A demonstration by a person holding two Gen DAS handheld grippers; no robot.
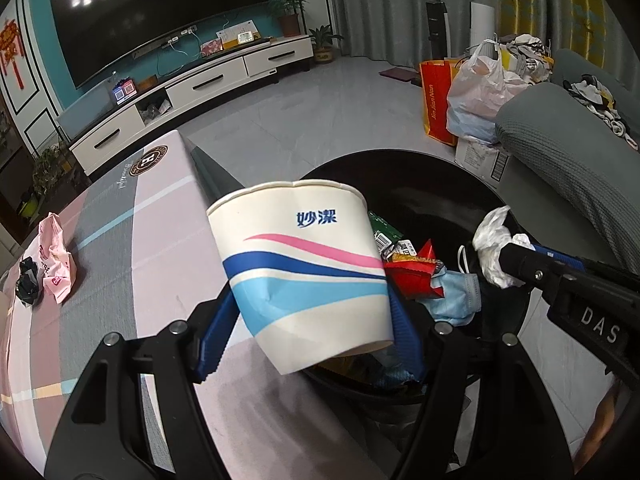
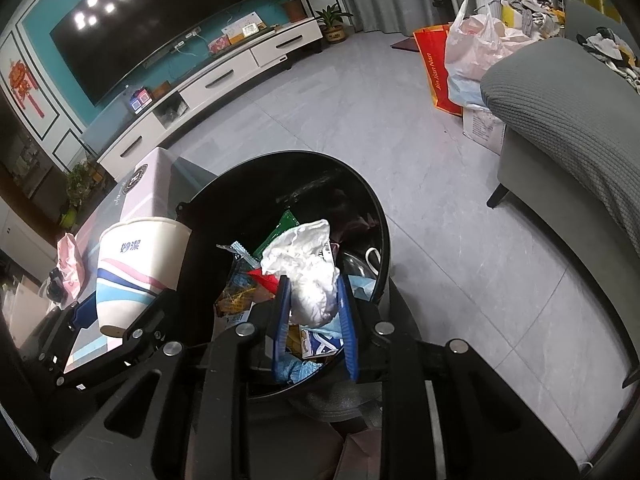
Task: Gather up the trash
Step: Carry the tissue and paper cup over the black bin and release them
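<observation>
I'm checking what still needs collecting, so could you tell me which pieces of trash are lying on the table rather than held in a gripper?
The pink wrapper and the black scrap beside it lie on the table, unheld.

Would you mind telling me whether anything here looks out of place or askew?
The paper cup in the left gripper is tilted, with its side dented. On the table, a crumpled pink wrapper and a black scrap still lie uncollected. Otherwise nothing stands out.

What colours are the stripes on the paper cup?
The paper cup is cream with pink, dark blue and light blue wavy stripes, seen best in the left wrist view.
</observation>
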